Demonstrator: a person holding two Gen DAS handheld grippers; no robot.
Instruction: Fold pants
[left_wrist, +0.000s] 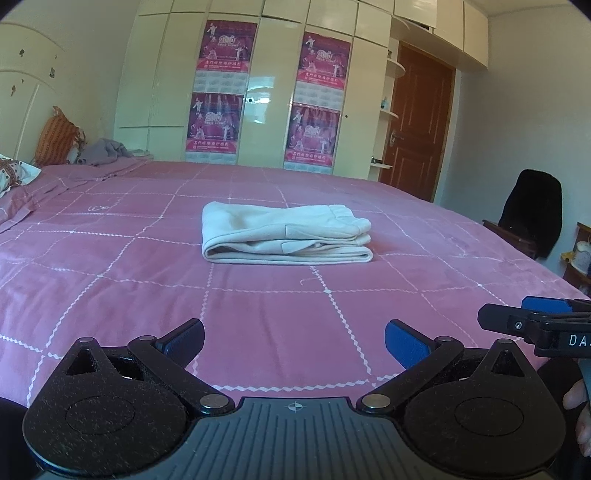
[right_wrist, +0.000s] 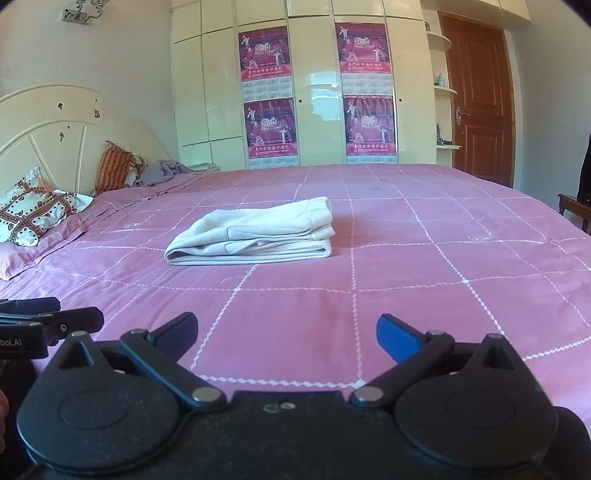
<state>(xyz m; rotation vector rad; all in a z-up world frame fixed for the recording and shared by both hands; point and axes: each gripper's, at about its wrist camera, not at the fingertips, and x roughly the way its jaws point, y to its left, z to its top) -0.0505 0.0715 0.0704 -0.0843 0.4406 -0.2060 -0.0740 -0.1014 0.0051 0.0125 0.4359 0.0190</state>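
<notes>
Although both tools hang low over the pink bedspread (left_wrist: 280, 321), neither touches cloth. Left gripper (left_wrist: 294, 341): fingers spread, empty; the cream pants (left_wrist: 284, 236) lie well ahead of its tips, already a flat layered stack. Right gripper (right_wrist: 286, 338): fingers likewise spread and empty, the pants (right_wrist: 255, 236) ahead and slightly left of its tips. The fabric appears soft, light and limp, likely to sag if lifted; a pinch through all layers at the near folded edge seems safest.

Soft matt cloth pants (left_wrist: 284, 232), glossy wardrobe (left_wrist: 258, 96) (reflective), wooden door (left_wrist: 417, 122)
</notes>
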